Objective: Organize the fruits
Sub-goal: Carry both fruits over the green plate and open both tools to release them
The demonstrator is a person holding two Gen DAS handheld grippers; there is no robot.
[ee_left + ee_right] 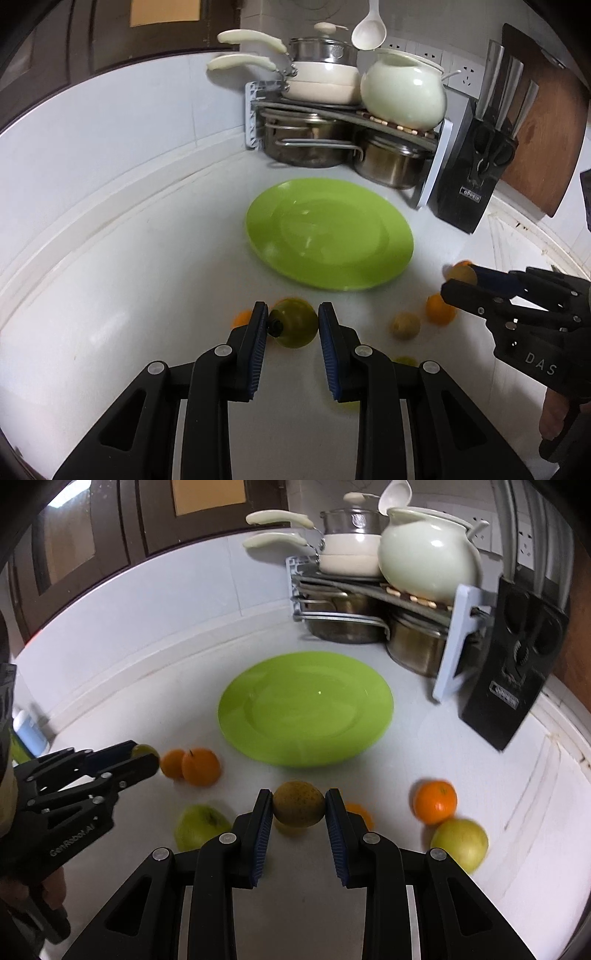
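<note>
My left gripper is shut on a yellow-green fruit with a dark stem end, held just above the white counter. My right gripper is shut on a brownish-green fruit. Each gripper shows in the other's view, the right gripper at the right and the left gripper at the left. A bare green plate lies just beyond both. Loose on the counter are two oranges, a green apple, another orange and a yellow apple.
A rack of steel pots, cream pans and a pale ceramic pot stands in the back corner. A black knife block and a wooden board stand to its right. White wall tiles close the left and back sides.
</note>
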